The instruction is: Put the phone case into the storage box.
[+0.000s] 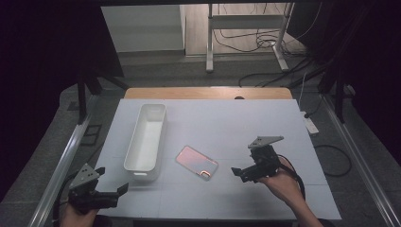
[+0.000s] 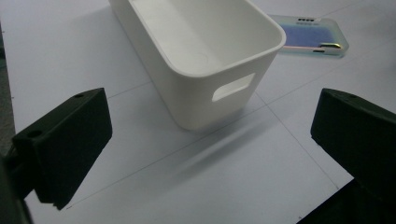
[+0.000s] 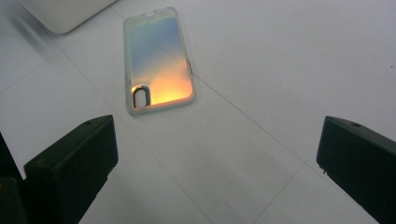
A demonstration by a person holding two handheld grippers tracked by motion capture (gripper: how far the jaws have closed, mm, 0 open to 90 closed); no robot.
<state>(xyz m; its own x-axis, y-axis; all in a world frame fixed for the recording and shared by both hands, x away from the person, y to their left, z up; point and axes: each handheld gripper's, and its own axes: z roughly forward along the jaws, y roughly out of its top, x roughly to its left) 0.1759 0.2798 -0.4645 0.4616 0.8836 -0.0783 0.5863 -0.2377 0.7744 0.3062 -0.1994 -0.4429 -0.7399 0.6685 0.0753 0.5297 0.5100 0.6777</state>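
Looking down from the high view, the phone case [image 1: 197, 163] lies flat on the tabletop [image 1: 236, 127], just left of the right gripper [image 1: 242, 173], well apart from the left gripper [image 1: 113, 191]. Left gripper view: fingers [image 2: 65, 144] wide, facing the white bin [image 2: 205, 60]. Right gripper view: fingers [image 3: 70, 172] wide, the case's long axis running away ahead-left.

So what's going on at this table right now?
A person holds a two-jaw gripper in each hand over a white table. The right gripper is open and aimed at an iridescent phone case lying flat, not yet touching it. The left gripper is open near the end of an empty white bin. Nothing is gripped.
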